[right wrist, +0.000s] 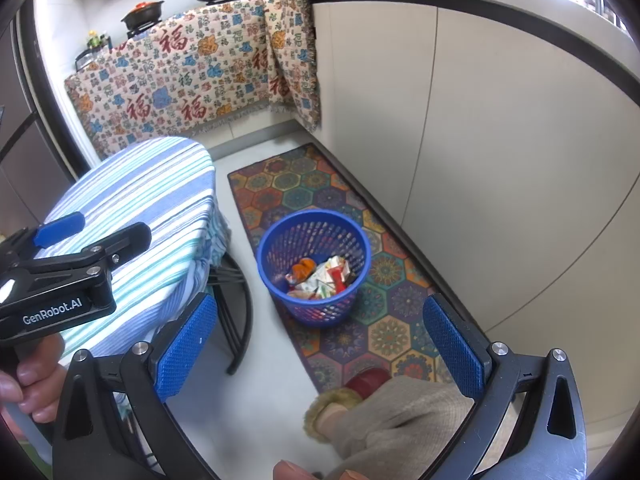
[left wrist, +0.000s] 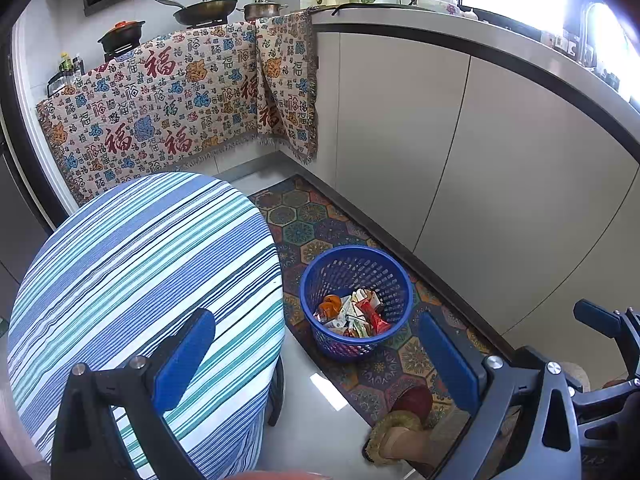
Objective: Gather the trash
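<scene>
A blue mesh basket (left wrist: pixel 356 304) (right wrist: pixel 314 268) stands on the patterned floor mat, with several crumpled wrappers (left wrist: pixel 352 314) (right wrist: pixel 320 278) inside. My left gripper (left wrist: pixel 316 354) is open and holds nothing, hanging above the floor between the striped table and the basket. My right gripper (right wrist: pixel 320 344) is open too, empty, above the mat just in front of the basket. In the right wrist view the left gripper's body (right wrist: pixel 60 280) shows at the left edge with a hand on it. The right gripper's finger (left wrist: pixel 596 318) shows at the right edge of the left wrist view.
A round table with a striped cloth (left wrist: pixel 140 280) (right wrist: pixel 140 216) stands left of the basket on black legs. White cabinets (left wrist: pixel 480 160) run along the right. A person's slippered foot (right wrist: pixel 360 392) rests on the hexagon mat (right wrist: pixel 320 192). Pans sit on the stove behind a draped patterned cloth (left wrist: pixel 168 104).
</scene>
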Demonstrator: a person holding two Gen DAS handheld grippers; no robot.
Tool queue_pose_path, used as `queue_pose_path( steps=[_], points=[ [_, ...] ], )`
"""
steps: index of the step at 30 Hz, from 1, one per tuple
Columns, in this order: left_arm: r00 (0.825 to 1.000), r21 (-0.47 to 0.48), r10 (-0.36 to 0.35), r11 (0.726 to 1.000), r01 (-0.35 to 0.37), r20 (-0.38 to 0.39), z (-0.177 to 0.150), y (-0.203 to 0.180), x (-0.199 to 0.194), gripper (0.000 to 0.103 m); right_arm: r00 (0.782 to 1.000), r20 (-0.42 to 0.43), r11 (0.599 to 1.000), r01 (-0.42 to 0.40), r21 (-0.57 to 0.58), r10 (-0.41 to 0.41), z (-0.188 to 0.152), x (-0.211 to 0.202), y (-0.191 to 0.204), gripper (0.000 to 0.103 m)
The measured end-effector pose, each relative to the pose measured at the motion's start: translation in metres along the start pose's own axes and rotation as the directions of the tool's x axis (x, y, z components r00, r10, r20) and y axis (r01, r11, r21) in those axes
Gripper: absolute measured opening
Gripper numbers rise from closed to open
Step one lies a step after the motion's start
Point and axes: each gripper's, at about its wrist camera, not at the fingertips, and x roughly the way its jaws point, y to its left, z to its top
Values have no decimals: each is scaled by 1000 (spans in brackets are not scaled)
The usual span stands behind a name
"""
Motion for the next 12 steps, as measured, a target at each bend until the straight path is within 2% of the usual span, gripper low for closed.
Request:
queue_pose_path(
  steps=[12],
  points=[
    [1000,18,-1,1000,0,22,-4,1,-5,103,1000,-9,1000,5,5,-5,-1,2,-2,103]
  ],
)
